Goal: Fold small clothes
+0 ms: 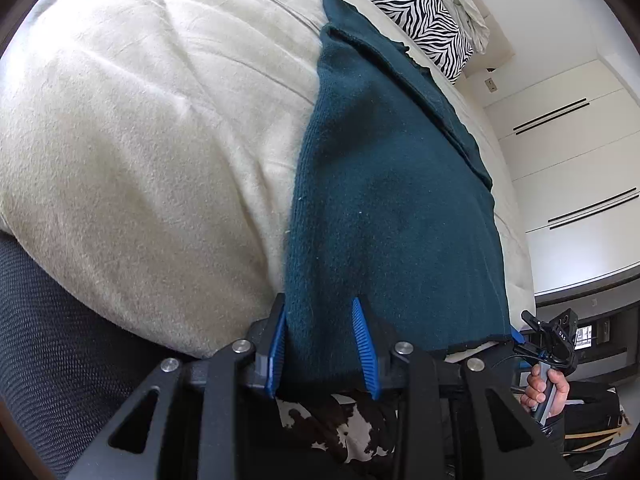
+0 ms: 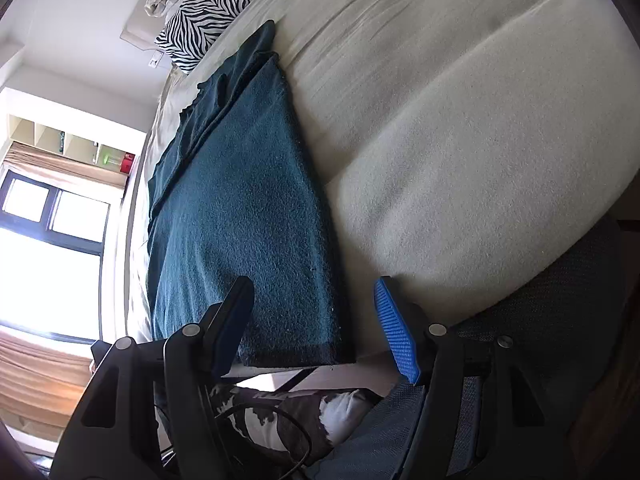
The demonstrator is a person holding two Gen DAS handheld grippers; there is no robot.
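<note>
Teal fleece, a small garment [image 1: 384, 200] already doubled lengthwise into a long strip, lies along the cream bedspread [image 1: 140, 140], its near hem hanging over the bed's edge toward the person. The left gripper [image 1: 320, 344] has that near corner between its blue pads, narrowed around the cloth though perhaps not fully clamped. The right gripper [image 2: 316, 320] stands wide, its fingers straddling the other near corner without touching it. To fold well, I would say both corners should be pinched at equal depth, then lifted and carried together toward the far end by the zebra-print pillow [image 1: 416, 12], keeping the hem taut so the layers do not slide. I see no basket or bin; only wall shelves [image 2: 68, 140] holding small things.
</note>
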